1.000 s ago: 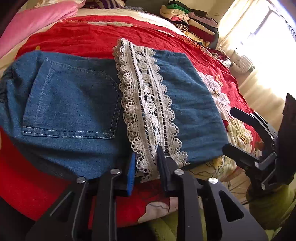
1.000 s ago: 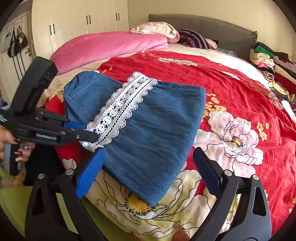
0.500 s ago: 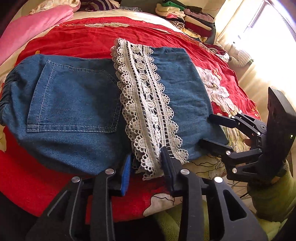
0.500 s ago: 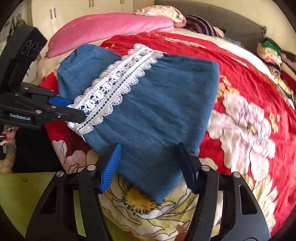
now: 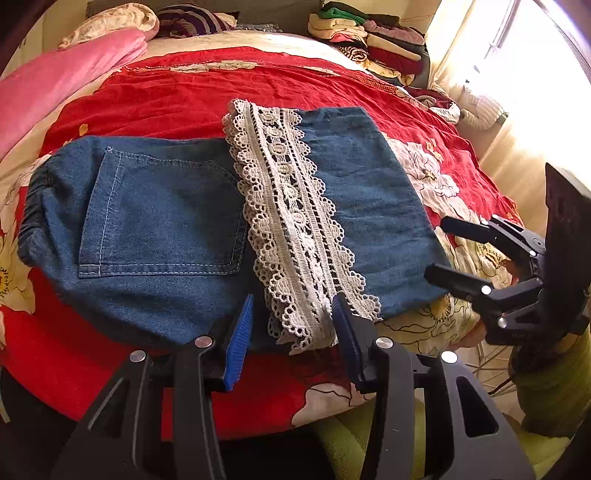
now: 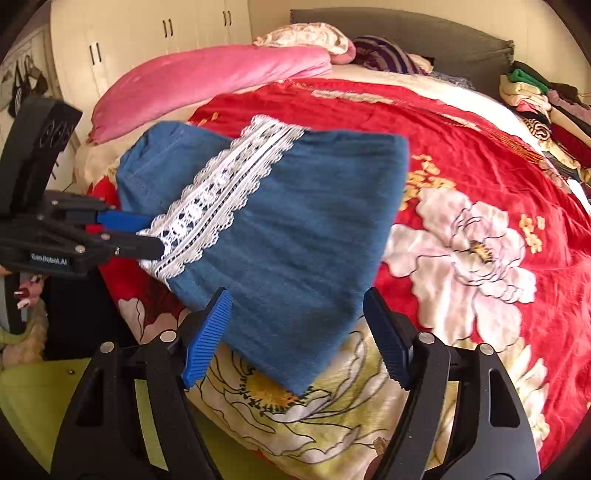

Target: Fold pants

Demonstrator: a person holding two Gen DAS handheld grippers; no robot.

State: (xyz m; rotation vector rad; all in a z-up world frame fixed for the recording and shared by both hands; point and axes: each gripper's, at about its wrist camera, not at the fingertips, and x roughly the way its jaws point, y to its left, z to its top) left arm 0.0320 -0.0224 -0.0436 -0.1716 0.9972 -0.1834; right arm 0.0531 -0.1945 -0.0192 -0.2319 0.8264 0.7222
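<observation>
Folded blue denim pants (image 5: pixel 162 221) with a white lace band (image 5: pixel 291 221) lie on the red flowered bedspread (image 5: pixel 184 92) near the bed's front edge. In the left wrist view my left gripper (image 5: pixel 293 332) stands over the lace's near end; its jaws are opening and the pads do not press the lace between them. My right gripper (image 5: pixel 437 247) sits at the pants' right corner. In the right wrist view the right gripper (image 6: pixel 297 332) straddles the denim (image 6: pixel 295 229) corner, jaws opening, pads off the cloth. The left gripper (image 6: pixel 155 234) is at the lace (image 6: pixel 218 192).
A pink quilt (image 6: pixel 207 81) lies along the far left of the bed. Stacked folded clothes (image 5: pixel 369 37) sit at the far right by the grey headboard (image 6: pixel 424 33). White wardrobe doors (image 6: pixel 147 40) stand behind. A hand (image 6: pixel 26 291) holds the left gripper.
The left jaws have widened and let the lace end go. The right jaws narrowed around the denim corner, then spread again. The right gripper came in closer to the pants' edge.
</observation>
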